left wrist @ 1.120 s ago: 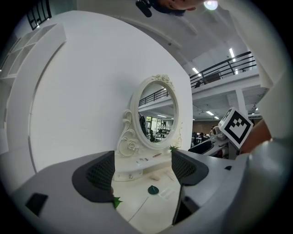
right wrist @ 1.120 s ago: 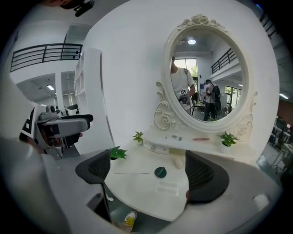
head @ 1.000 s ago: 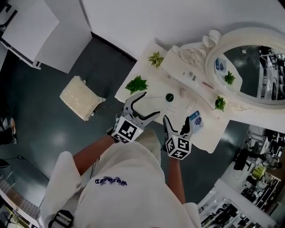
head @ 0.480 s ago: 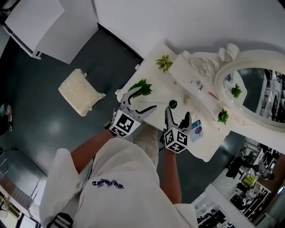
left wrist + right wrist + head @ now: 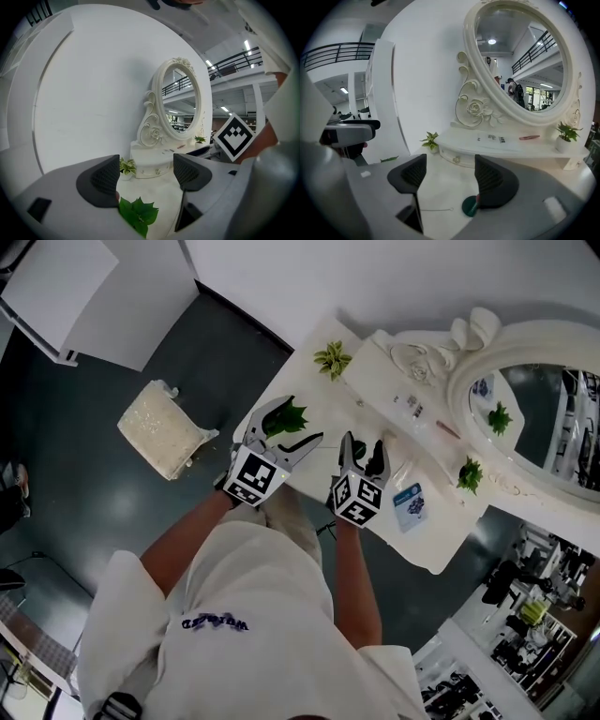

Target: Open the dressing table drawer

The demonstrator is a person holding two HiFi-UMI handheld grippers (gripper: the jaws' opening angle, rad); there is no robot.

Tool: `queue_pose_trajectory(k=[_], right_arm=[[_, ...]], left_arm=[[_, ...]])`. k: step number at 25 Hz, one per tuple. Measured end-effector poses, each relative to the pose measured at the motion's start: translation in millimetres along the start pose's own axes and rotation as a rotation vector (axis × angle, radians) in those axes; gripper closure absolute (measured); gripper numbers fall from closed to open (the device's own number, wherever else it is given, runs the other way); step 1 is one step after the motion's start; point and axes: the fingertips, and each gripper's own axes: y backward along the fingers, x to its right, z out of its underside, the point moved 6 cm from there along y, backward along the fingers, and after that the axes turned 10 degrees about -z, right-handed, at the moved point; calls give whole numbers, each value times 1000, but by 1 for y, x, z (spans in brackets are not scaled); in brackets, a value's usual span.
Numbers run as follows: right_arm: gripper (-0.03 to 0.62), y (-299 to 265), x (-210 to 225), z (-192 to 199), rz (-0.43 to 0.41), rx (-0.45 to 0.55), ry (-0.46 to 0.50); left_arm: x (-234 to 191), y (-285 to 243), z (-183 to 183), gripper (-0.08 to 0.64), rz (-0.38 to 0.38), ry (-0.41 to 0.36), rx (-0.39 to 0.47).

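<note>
Drawer (image 5: 446, 154): cream, curved front, ornate knob (image 5: 457, 160), closed. Left gripper (image 5: 146, 174), right gripper (image 5: 450, 176): jaws spread, just narrowing, nothing between.

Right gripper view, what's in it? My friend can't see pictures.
The right gripper, its jaws just closing partway with nothing between them, faces the small drawer of a white dressing table under an oval mirror.

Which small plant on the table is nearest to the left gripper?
The dark green plant, right at the left gripper; the pale variegated plant and the plant by the mirror stand farther.
</note>
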Motion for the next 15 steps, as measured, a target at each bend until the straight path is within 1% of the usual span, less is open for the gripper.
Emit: queue_pose_trajectory(k=[2,4,8,12,15], right_arm=[[278,-15,2,2,12,-9,-9],[293,-32,3,5,30,-21,-17],[344,-54,7,9,66,-43,-49],[362,-75,15,14,83,-71,-59],[368,-83,22,23,113,-111,-81]], left_arm=[[-2,-8,-1,228,-1,-2,-10],[-6,-15,0,290,-5,-8,-19],[-12,-26,4,333,-17,-1,-45],[-19,-39,9,385,-29,11,-72],[-19,-43,12,458,-16,46,-91]])
